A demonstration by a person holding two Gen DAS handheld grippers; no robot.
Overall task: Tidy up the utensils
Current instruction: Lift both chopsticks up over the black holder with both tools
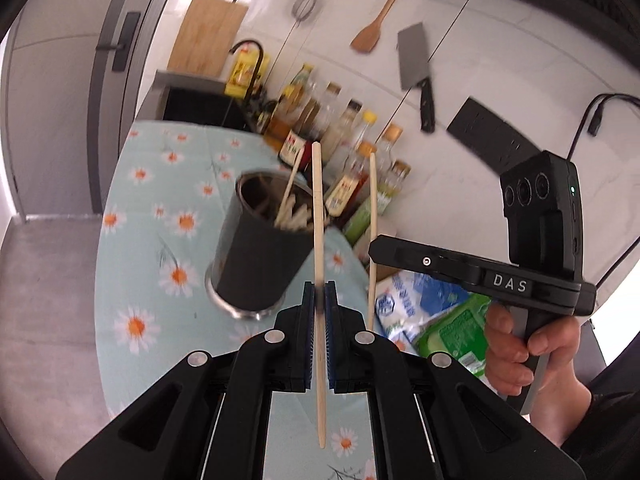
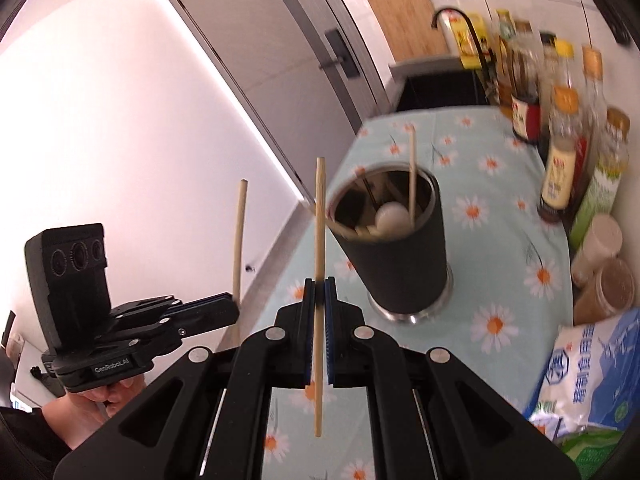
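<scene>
Left gripper (image 1: 320, 292): nearest in its own wrist view, its blue pads pinch one wooden chopstick (image 1: 318, 216) near the middle; the stick stands close to upright, its top reaching past the cup rim in the picture, its lower end hanging free over the cloth.
Right gripper (image 2: 319, 290): pressed together the same way on a second chopstick (image 2: 320, 220), also near upright and clear of the table.
Hand (image 1: 520, 344): a person's hand wraps the right tool's handle, off to the right in the left view.
Step in hand: I judge this the carry stage, with both sticks lifted and brought toward the holder, neither yet over its mouth.
Next move: each stick needs to be brought above the rim, lower end first, and lowered in before the pads part; with both tools side by side, one probably has to go ahead of the other so they do not knock.
Utensil cup (image 1: 256, 252): a dark cup on a shiny metal base, standing on the daisy-print tablecloth (image 1: 140, 240) just beyond the gripper tips.
Cup contents: several pale chopsticks lean inside, one poking well above the rim; the right view also shows a white rounded thing, perhaps a spoon bowl.
Bags (image 2: 592, 376): printed packets lie at the table's right edge.
Bottles (image 1: 352, 152): a row of sauce and oil bottles lines the wall behind the cup; what is in them I cannot tell.
</scene>
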